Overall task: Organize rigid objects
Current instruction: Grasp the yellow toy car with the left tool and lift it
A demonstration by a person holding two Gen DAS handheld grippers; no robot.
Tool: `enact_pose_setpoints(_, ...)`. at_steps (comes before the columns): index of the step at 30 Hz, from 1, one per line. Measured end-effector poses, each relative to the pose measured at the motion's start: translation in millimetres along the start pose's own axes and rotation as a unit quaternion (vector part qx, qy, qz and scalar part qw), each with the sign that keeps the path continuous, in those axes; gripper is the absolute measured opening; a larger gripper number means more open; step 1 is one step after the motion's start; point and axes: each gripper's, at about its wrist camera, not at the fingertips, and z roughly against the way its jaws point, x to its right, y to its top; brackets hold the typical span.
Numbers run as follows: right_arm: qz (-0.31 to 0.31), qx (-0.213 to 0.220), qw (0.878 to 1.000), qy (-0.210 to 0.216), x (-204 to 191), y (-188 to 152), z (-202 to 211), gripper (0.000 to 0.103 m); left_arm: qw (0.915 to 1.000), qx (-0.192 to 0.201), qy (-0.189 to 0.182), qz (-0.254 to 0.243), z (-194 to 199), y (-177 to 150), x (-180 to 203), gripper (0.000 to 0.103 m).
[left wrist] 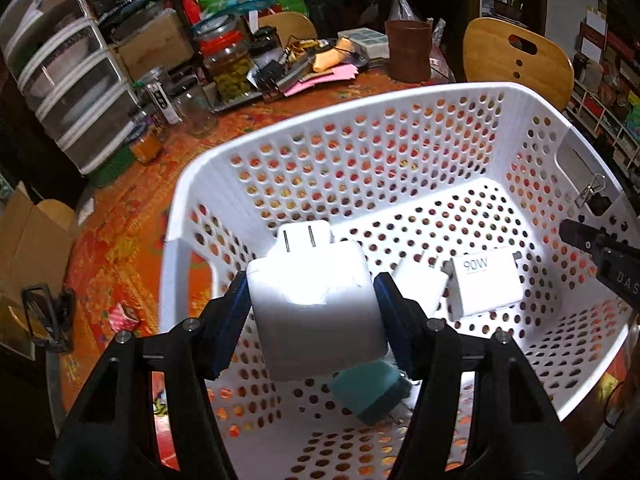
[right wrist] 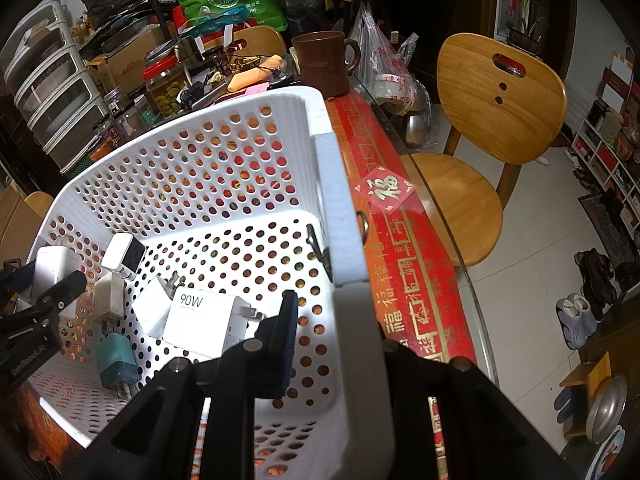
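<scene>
midway: left claw [left wrist: 316, 312] clamps a white charger [left wrist: 316, 304] above the basket [left wrist: 360, 100]; right claw [right wrist: 332, 320] straddles the basket's rim, grip unclear. several chargers, including the 90w charger [right wrist: 200, 320], already lie inside.

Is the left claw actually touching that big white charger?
Touching: in the left wrist view, the left gripper has both jaws pressed against the big white charger's sides.
</scene>
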Motion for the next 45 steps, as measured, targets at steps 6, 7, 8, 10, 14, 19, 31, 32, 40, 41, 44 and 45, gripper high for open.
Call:
enact_pose_setpoints(6,0.002,0.001,1.0,0.0,0,0,0,0.022,0.9974,0.072,0.009,0.001,37,-1,-16,0.102)
enact_pose_setpoints(7,0.001,0.001,1.0,0.0,0,0,-1,0.022,0.9968,0.08,0.008,0.007,44,-2,-23,0.102)
enact_pose_setpoints(8,0.0,0.0,1.0,0.0,0,0,-1,0.022,0.9958,0.089,0.005,0.018,54,-4,-35,0.102)
enact_pose_setpoints(10,0.001,0.0,1.0,0.0,1,-1,-2,0.021,0.9936,0.103,0.007,0.045,73,-12,-70,0.102)
enact_pose_setpoints(14,0.001,0.001,1.0,0.001,1,0,-4,0.022,0.9913,0.092,0.035,0.088,81,-36,-136,0.102)
enact_pose_setpoints(19,0.001,0.001,1.0,0.001,1,0,-5,0.022,0.9875,0.044,0.039,0.146,41,-97,-212,0.102)
enact_pose_setpoints(31,0.001,0.001,1.0,0.002,3,-4,-2,0.022,0.9935,-0.027,0.072,0.084,-38,-138,-185,0.067)
enact_pose_setpoints(32,0.001,0.001,1.0,0.002,4,-5,-2,0.022,0.9937,-0.034,0.064,0.086,-43,-139,-183,0.062)
enact_pose_setpoints(40,0.002,0.002,1.0,0.002,4,-5,-2,0.022,0.9933,-0.003,0.058,0.1,-35,-140,-180,0.02)
enact_pose_setpoints(41,0.001,0.001,1.0,0.002,4,-4,-2,0.022,0.9925,0.004,0.066,0.103,-29,-140,-183,0.02)
enact_pose_setpoints(44,0.001,0.001,1.0,0.002,4,-5,-2,0.022,0.9897,0.022,0.085,0.113,-11,-135,-192,0.02)
enact_pose_setpoints(45,0.001,0.001,1.0,0.002,4,-4,-2,0.022,0.9881,0.029,0.098,0.114,-3,-132,-195,0.02)
